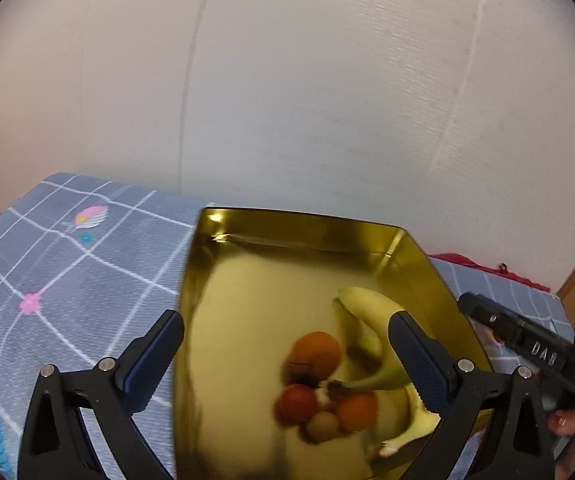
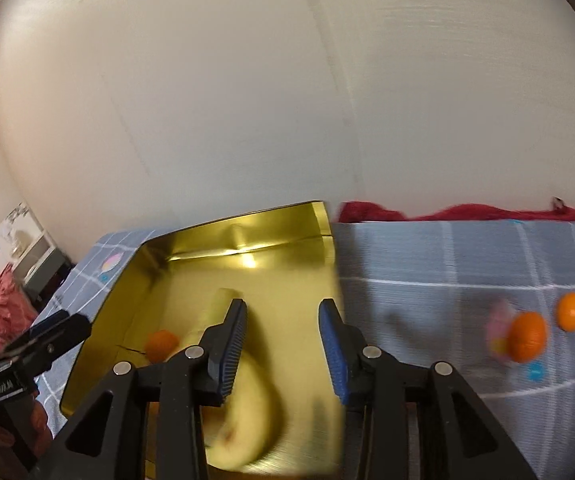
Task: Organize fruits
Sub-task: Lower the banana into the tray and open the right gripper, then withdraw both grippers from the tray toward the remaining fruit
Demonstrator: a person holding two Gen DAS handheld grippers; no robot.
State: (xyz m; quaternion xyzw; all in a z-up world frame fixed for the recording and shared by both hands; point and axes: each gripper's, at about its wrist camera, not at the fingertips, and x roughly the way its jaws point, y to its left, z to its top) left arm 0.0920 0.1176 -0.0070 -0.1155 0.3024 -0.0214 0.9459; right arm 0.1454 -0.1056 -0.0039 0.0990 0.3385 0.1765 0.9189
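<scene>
A shiny gold metal rectangular tray [image 1: 287, 224] sits on a table covered with a grey-blue checked cloth [image 1: 67, 280] printed with small pink and blue motifs. Inside the tray, toward its near right corner, lies a cluster of fruit: a curved yellow-green banana [image 1: 367, 308], a large orange fruit [image 1: 315, 350], a round red fruit [image 1: 297, 402], a smaller orange fruit [image 1: 357, 412] and a pale beige round fruit [image 1: 321, 426], all touching or just beside one another; the picture is blurred, so finer detail cannot be told.

The left gripper [image 1: 287, 360] hovers over the tray with its blue-padded fingers spread wide and nothing between them. The right gripper [image 2: 283, 344] is likewise open and empty, poised above the tray's right part, with a blurred yellow banana [image 2: 243, 420] beneath its left finger.

On the cloth to the right of the tray, well apart from it, two orange mandarins [image 2: 527, 336] lie near each other. A crumpled red fabric [image 2: 447, 212] runs along the table's far edge against the pale wall [image 2: 247, 80].
</scene>
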